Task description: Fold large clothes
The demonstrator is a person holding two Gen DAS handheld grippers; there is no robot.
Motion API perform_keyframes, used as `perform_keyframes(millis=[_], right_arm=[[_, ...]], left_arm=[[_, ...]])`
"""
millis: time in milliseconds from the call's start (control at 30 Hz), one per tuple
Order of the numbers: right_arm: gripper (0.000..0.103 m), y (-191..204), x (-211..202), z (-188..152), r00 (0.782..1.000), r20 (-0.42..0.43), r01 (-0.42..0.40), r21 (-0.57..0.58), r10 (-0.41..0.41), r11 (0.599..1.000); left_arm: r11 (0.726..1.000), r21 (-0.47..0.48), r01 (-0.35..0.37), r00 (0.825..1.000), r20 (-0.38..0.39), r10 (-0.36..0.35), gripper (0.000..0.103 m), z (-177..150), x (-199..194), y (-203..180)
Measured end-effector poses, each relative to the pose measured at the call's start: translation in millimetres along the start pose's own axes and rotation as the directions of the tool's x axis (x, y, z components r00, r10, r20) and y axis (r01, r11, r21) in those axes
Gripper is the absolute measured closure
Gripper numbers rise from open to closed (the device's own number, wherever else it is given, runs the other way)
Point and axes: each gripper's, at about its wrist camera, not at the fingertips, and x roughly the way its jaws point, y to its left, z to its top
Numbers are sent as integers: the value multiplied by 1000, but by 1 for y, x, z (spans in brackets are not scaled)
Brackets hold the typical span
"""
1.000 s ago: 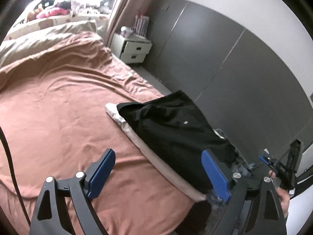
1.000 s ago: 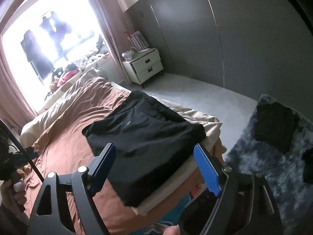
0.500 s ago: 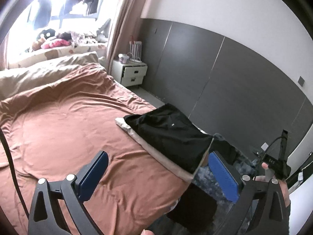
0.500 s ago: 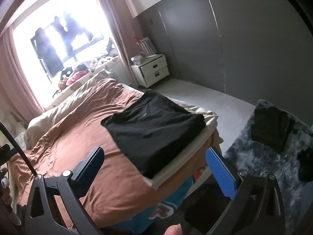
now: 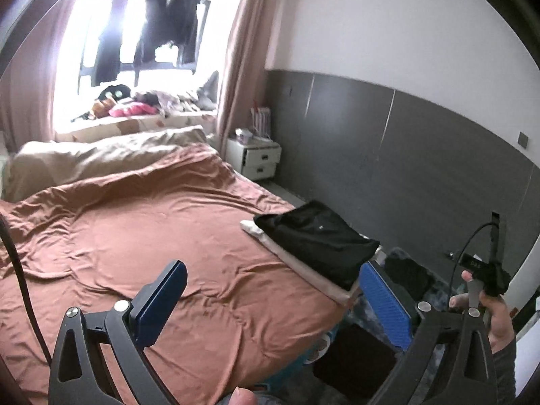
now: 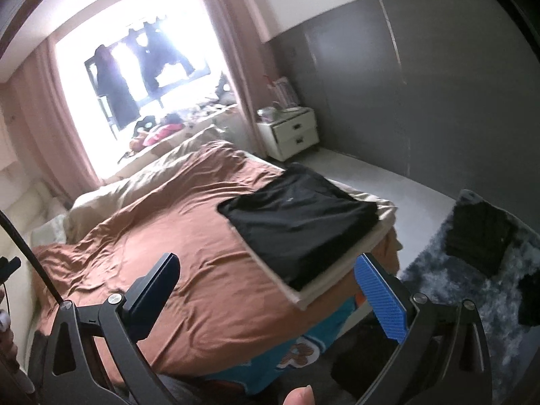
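The left gripper (image 5: 273, 303) hangs over the near part of the bed (image 5: 141, 236), its blue-padded jaws spread wide with nothing between them. The right gripper (image 6: 270, 297) is likewise spread wide and empty, held above the foot of the bed (image 6: 189, 236). The folded black garment (image 5: 317, 239) lies ahead of the left gripper and off to its right, at the bed's far right edge, stacked on a folded cream garment (image 5: 303, 266) whose edge shows beneath it. From the right gripper, the same black garment (image 6: 300, 222) lies straight ahead, just beyond the gap between the jaws, and the cream garment (image 6: 341, 276) under it reaches the corner of the mattress. A small pale mark sits on the black fabric; it is too small to read as a brand. Below the brown cover, ahead of the right gripper, a teal sheet (image 6: 303, 347) shows an orange and white cartoon print, with no legible writing. To the right of the right gripper, dark clothes (image 6: 479, 236) lie on a shaggy grey rug (image 6: 438, 270). In the left wrist view, the person's right hand (image 5: 489, 314) holds the other gripper's handle, where a tiny display shows characters too blurred to read. Far ahead stand a white nightstand (image 6: 293, 131) and a bright window (image 5: 141, 33) with dark clothes hanging.
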Motion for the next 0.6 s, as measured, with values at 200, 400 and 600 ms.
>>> perform_keyframes(millis=[200, 400, 600], right_arm=[[0, 2, -19, -22, 999, 13, -46, -34, 47, 998], [0, 6, -38, -44, 996, 4, -88, -67, 88, 994], [0, 16, -59, -64, 995, 11, -100, -106, 102, 989]], left_arm=[[999, -12, -30, 997, 74, 31, 0, -21, -56, 0], [995, -24, -99, 984, 150, 101, 0, -51, -107, 3], [983, -38, -179, 965, 190, 183, 0, -93, -155, 5]])
